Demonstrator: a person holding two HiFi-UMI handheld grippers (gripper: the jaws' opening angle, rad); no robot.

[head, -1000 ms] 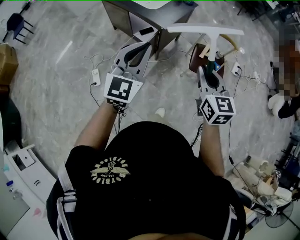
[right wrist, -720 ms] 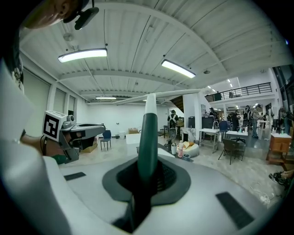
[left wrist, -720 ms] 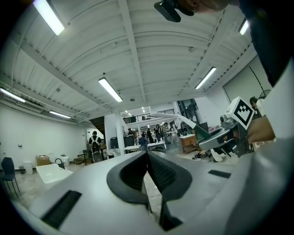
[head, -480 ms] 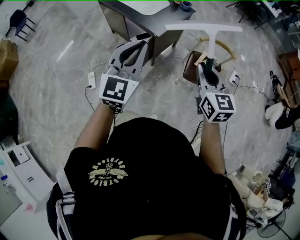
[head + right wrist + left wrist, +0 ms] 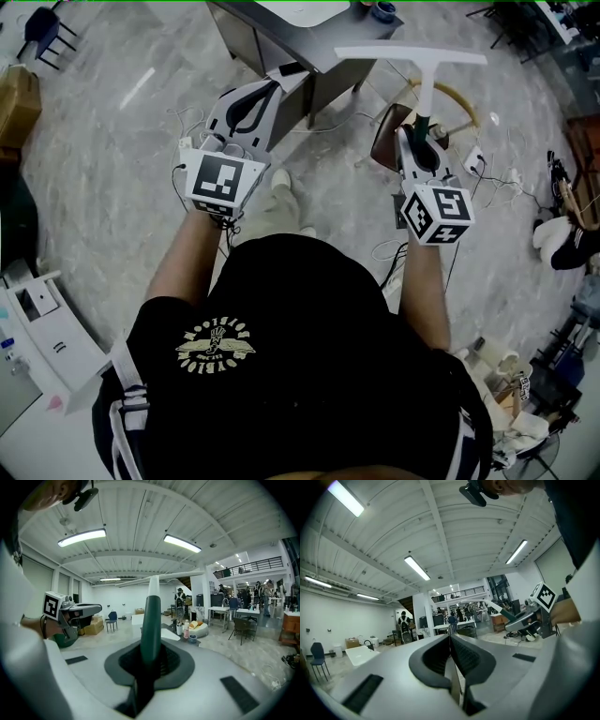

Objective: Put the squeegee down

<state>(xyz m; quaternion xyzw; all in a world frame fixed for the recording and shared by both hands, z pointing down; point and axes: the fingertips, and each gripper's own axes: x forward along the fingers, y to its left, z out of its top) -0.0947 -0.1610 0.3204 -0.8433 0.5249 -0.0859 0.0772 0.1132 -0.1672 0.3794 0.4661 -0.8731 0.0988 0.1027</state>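
Clamping the right gripper (image 5: 418, 133) tightly on the squeegee (image 5: 412, 57) by its green handle, holding the left gripper (image 5: 278, 82) closed and empty; likely handling light, rigid, top-heavy.

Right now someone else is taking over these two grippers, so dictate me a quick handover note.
Left gripper: shut, empty.
Right gripper: shut on the squeegee by its green handle, blade held up in the air.
Done: squeegee is in hand, not yet set down.
Left: set it down, perhaps on the grey table ahead, then open the jaws.
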